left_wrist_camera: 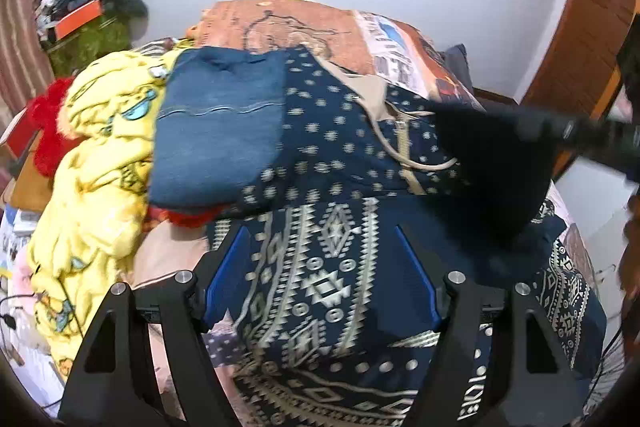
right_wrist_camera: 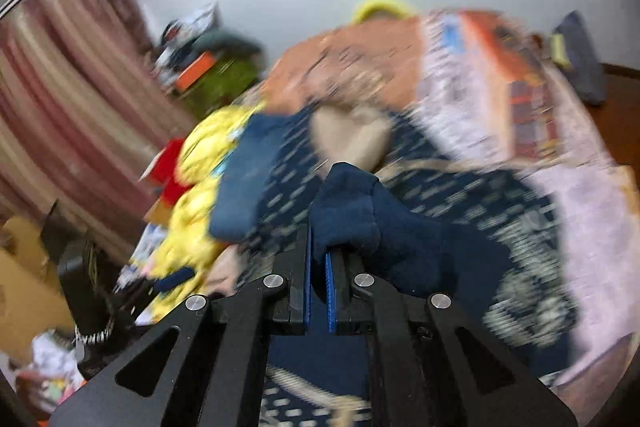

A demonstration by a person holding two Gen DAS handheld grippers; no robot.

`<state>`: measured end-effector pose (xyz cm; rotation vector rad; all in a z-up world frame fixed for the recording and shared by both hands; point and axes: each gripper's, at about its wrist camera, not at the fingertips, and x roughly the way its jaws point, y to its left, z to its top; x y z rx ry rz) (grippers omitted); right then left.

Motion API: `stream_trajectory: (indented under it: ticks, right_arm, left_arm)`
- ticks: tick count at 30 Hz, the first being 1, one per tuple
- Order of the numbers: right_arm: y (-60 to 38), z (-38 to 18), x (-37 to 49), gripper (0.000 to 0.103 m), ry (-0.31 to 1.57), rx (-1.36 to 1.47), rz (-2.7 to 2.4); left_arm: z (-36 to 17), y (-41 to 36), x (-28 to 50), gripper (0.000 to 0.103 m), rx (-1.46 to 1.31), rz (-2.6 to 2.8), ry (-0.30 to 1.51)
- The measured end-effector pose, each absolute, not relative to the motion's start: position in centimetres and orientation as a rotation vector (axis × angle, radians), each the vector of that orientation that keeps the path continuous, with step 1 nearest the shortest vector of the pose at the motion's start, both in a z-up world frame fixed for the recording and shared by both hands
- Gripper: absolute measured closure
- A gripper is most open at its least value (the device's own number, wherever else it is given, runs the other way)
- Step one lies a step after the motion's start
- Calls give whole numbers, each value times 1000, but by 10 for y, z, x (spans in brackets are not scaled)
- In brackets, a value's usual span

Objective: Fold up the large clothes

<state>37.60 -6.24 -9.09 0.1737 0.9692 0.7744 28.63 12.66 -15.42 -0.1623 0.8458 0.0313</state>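
No text, label, brand or number is showing legibly in either view. The bedspread (left_wrist_camera: 396, 51), lying in the upper middle of the left wrist frame, is carrying a white band of newspaper-like print (rows of dark marks, too small and soft to make out as letters). The same band (right_wrist_camera: 452, 67) is smearing into streaks at the upper right of the right wrist frame.

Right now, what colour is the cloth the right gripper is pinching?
Plain dark navy cloth, clearest in the right wrist view.
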Motion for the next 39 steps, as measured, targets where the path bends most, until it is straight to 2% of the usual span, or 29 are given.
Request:
stream_trajectory:
  ticks: [8, 13, 16, 25, 29, 32, 39]
  right_arm:
    - [14, -174, 347, 96, 1216, -22, 828]
    - [30, -191, 335, 90, 1293, -143, 810]
    - [24, -185, 336, 69, 1348, -119, 861]
    - [-50, -129, 337, 65, 1146, -151, 752]
    - [-97, -114, 346, 57, 1050, -164, 625]
    - [-126, -111, 356, 50, 1008, -167, 540]
    - [-201, -139, 392, 50, 1061, -125, 318]
  left_arm:
    - [-165, 155, 261, 31, -179, 85, 876]
    - [-175, 162, 252, 31, -177, 101, 902]
    - [-177, 161, 252, 31, -176, 101, 912]
    - [-174, 127, 268, 31, -127, 24, 923]
    - [-177, 96, 281, 31, -49, -33, 926]
    - [-185, 67, 292, 31, 34, -80, 937]
    - [-227, 31, 318, 30, 142, -100, 1022]
